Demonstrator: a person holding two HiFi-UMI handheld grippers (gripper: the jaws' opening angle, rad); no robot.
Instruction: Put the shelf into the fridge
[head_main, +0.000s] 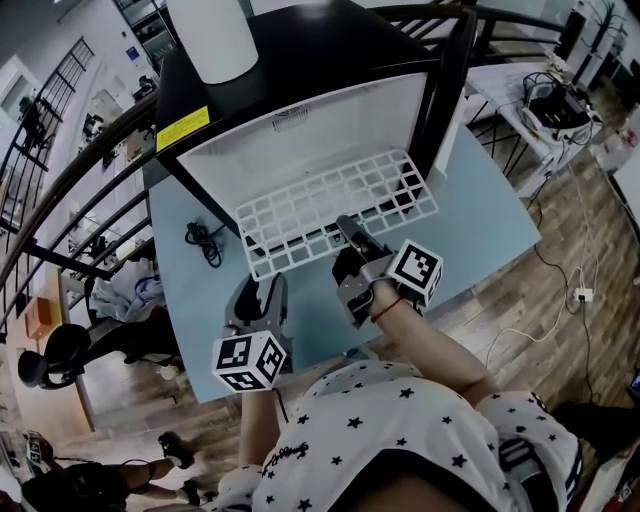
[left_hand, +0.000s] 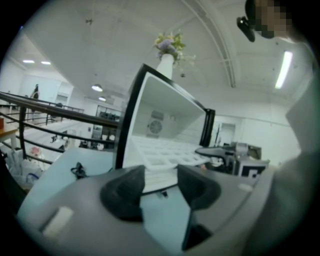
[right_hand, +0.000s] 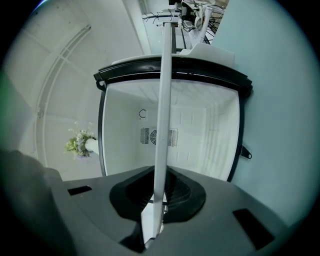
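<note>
The right tool (head_main: 347, 228) is clamped shut on the near edge of the white grid shelf (head_main: 320, 205). The shelf lies partly inside the open black fridge (head_main: 320, 40). The left tool (head_main: 263, 292), jaws apart and empty, hangs over the pale blue tabletop (head_main: 480, 215). A black cable (head_main: 205, 243) lies beside the fridge. Around the tabletop are a wooden floor (head_main: 570, 250) and a dark railing (head_main: 60, 180).

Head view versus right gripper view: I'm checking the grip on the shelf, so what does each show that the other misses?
Only the head view: the left claw open over the table's near edge, a black cable, and the shelf's white grid lying partly out of the fridge. Only the right gripper view: the shelf edge-on, pinched between the right claw's pads. Both: the open fridge, the shelf, the right claw.
</note>
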